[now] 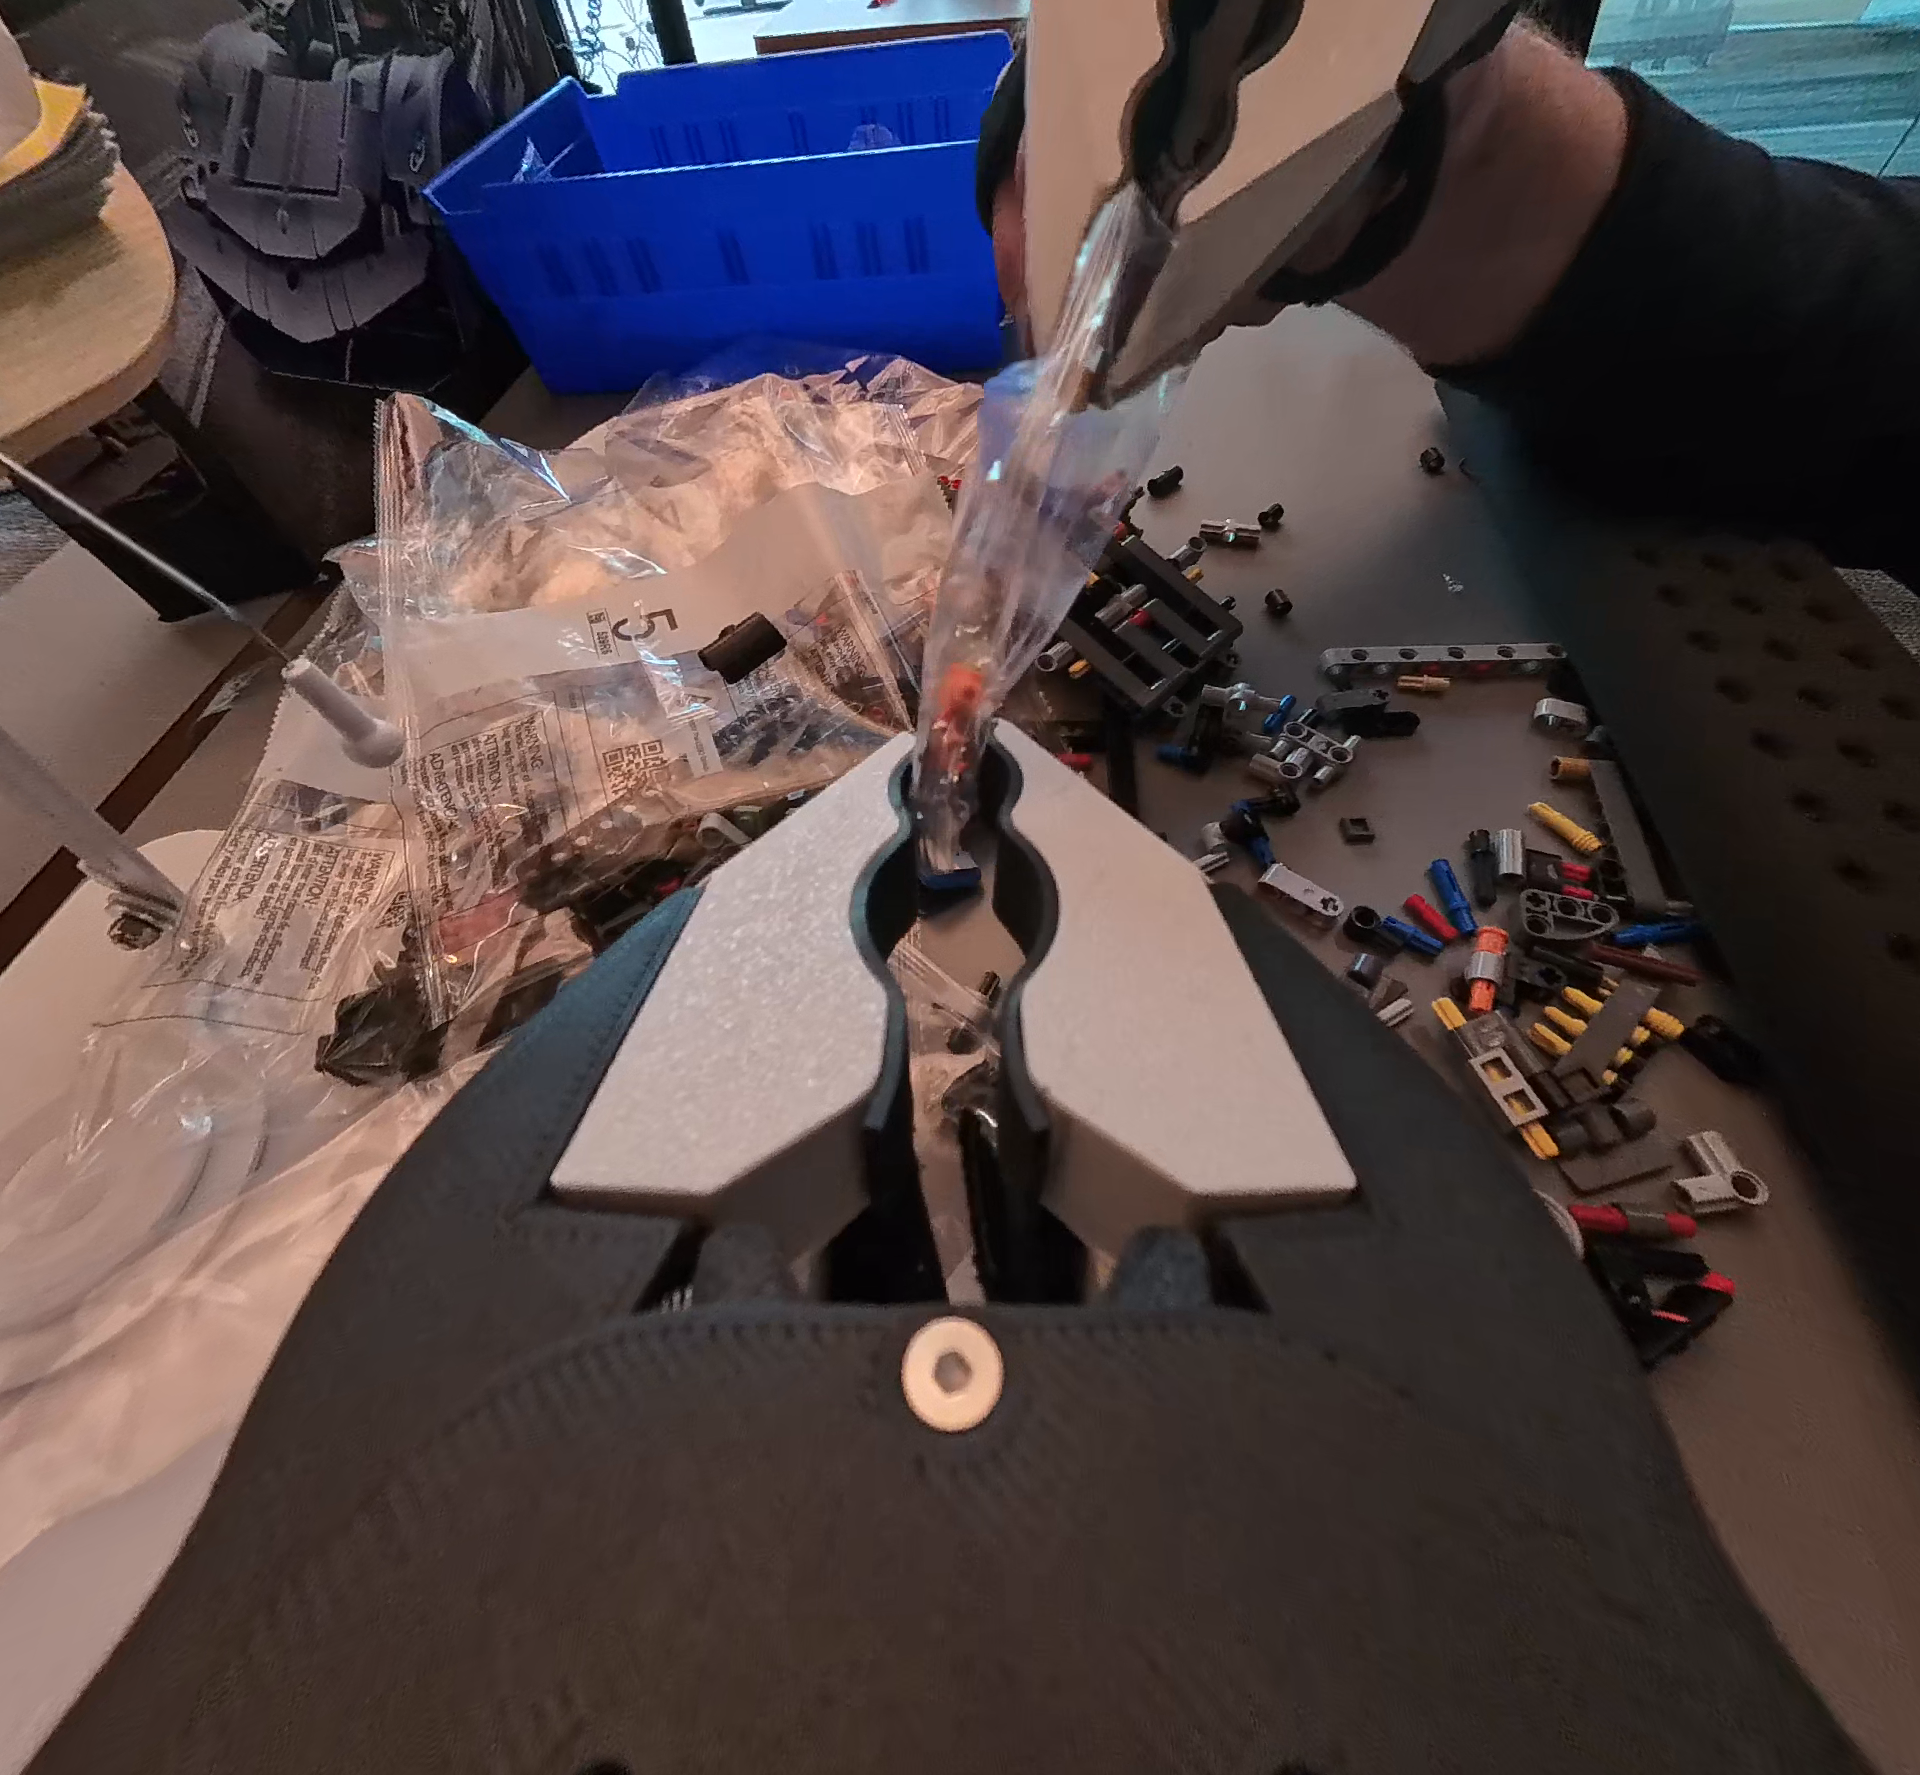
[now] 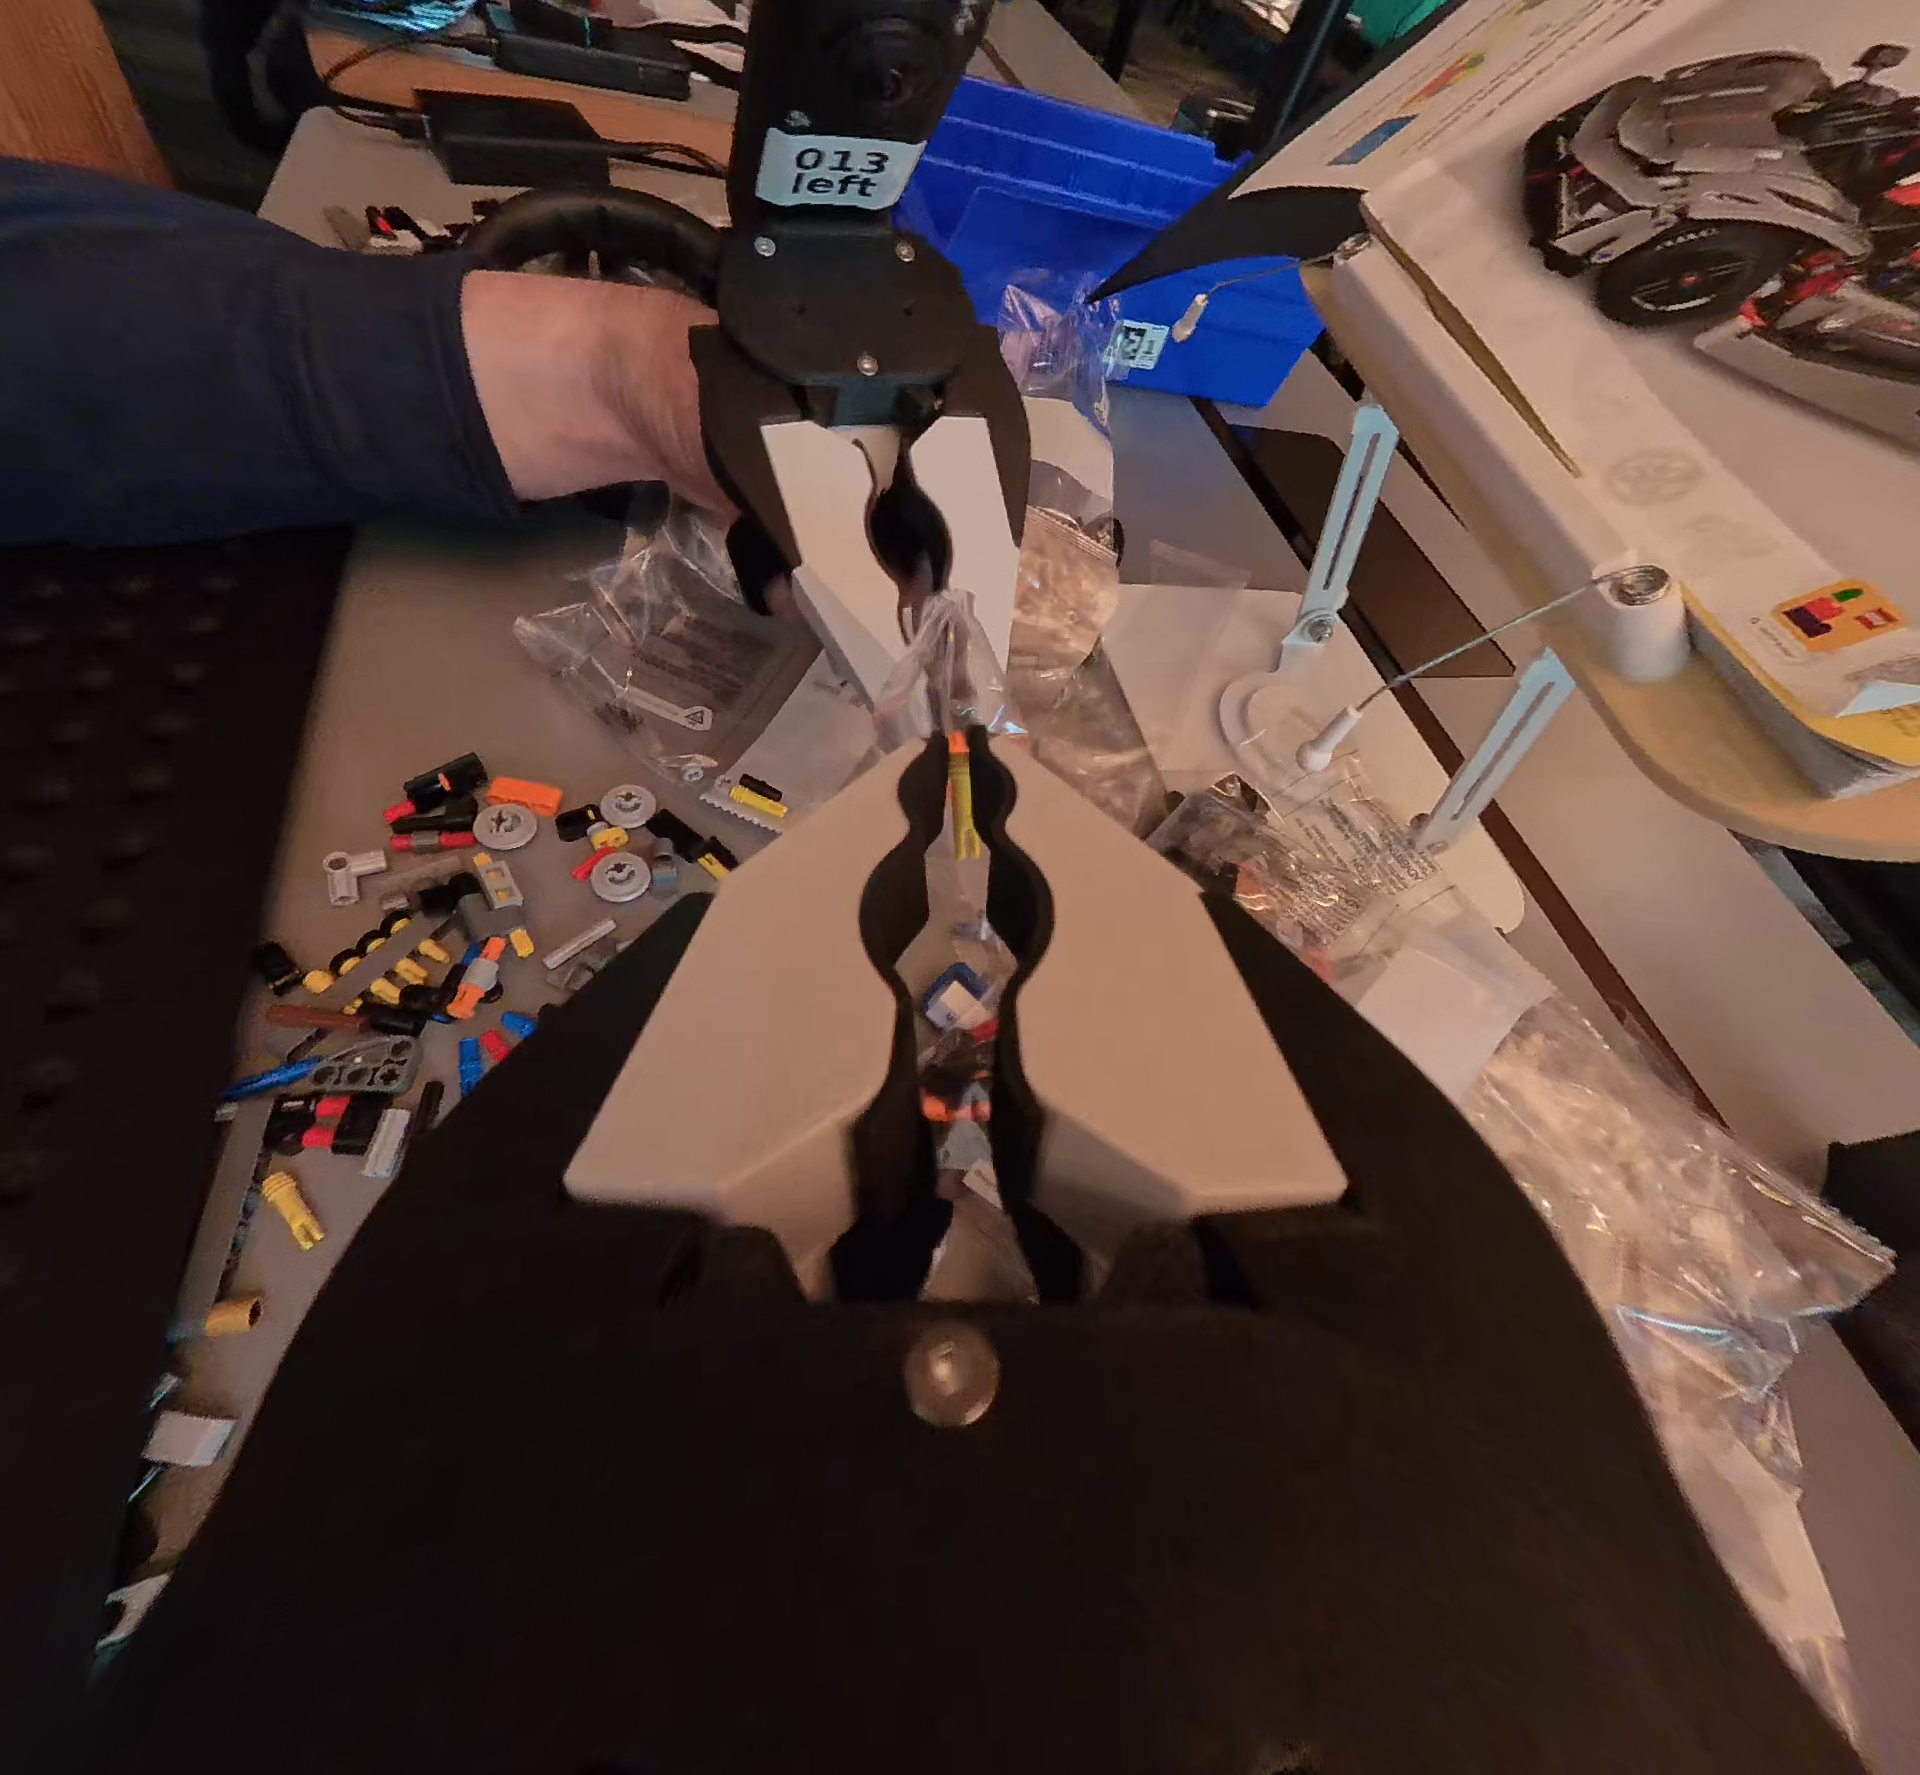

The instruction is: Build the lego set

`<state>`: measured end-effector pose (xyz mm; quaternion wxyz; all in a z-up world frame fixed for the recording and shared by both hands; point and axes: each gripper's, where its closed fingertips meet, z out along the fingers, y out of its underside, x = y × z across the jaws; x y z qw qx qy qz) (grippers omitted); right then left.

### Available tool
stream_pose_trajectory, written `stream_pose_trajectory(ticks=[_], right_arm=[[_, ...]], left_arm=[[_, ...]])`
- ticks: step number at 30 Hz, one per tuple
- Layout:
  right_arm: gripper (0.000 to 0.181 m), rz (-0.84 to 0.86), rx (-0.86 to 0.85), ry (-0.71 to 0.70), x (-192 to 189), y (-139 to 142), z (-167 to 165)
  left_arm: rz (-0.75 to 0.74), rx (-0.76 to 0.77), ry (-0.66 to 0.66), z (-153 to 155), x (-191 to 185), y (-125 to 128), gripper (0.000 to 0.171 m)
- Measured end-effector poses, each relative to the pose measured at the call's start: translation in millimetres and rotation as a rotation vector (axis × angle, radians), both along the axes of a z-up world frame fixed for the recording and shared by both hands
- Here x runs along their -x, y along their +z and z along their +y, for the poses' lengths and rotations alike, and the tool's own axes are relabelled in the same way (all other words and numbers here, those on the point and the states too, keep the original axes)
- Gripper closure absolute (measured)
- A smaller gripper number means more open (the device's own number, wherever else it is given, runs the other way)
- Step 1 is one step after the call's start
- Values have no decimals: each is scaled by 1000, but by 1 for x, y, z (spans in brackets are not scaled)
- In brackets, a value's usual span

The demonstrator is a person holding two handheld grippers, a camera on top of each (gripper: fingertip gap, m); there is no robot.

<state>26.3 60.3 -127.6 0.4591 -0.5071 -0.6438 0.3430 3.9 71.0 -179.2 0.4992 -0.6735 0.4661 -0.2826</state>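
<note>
Between the two grippers a small clear bag (image 1: 1023, 520) of lego pieces is stretched taut, one end pinched in each tool. At 6 o'clock in the left wrist view, the left gripper (image 1: 951, 769) has its grey fingers pressed together on the lower end of the bag, where orange and blue pieces show through the plastic. At 1 o'clock the right gripper (image 1: 1117, 375) slants down with its tips clamped on the upper end, a hand (image 1: 1496, 167) in a dark sleeve behind it. Seen from the right wrist view, the right gripper (image 2: 951, 738) nips the crumpled plastic (image 2: 940, 655) just where the left gripper (image 2: 935, 598) meets it at 12 o'clock; a yellow piece (image 2: 963, 806) lies between the right tool's fingers. Loose lego pieces (image 1: 1507, 936) lie scattered on the dark table (image 1: 1351, 437) at 3 o'clock of the left view. Larger clear bags (image 1: 582, 624) are piled at 10 o'clock, with a blue bin (image 1: 748, 250) beyond them at 11. A printed box (image 2: 1621, 198) showing a car stands at 2 o'clock in the right view.
</note>
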Motion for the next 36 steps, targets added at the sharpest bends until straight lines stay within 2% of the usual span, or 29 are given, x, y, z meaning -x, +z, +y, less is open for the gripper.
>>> stream_pose_trajectory(ticks=[15,20,22,26,32,36], right_arm=[[171,65,26,-23,1,12,3],[175,51,39,-51,-9,12,12],[177,-19,11,-59,-10,-2,14],[177,-226,-16,23,-3,-46,-2],[169,-403,-14,165,27,-101,-37],[167,-497,-58,203,41,-129,-47]], left_arm=[[-2,8,-6,0,-2,-2,166],[-5,13,60,10,8,-1,167],[-23,10,76,13,11,2,166],[-36,6,113,18,16,4,167],[-53,-4,136,22,20,8,167],[-62,-8,135,22,20,10,167]])
